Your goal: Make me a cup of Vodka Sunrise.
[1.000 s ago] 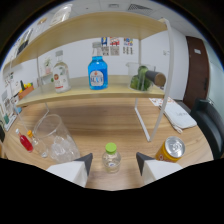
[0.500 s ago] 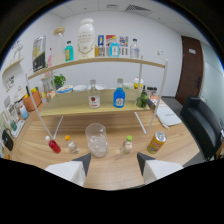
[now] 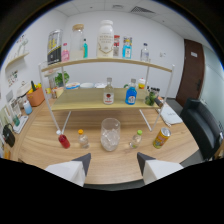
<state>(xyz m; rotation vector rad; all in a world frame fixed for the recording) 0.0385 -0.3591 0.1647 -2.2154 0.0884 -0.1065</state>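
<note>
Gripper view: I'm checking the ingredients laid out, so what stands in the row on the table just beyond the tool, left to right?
Red bottle → orange-capped bottle → glass → green-capped bottle → can.

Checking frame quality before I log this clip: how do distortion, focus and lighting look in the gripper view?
Gripper view: strong fisheye, so the shelf boards bow and a black ring frames the scene; soft focus throughout, bottle labels unreadable; even indoor light, no harsh glare on the glass; the tool fingers show open and pale at the bottom.
</note>
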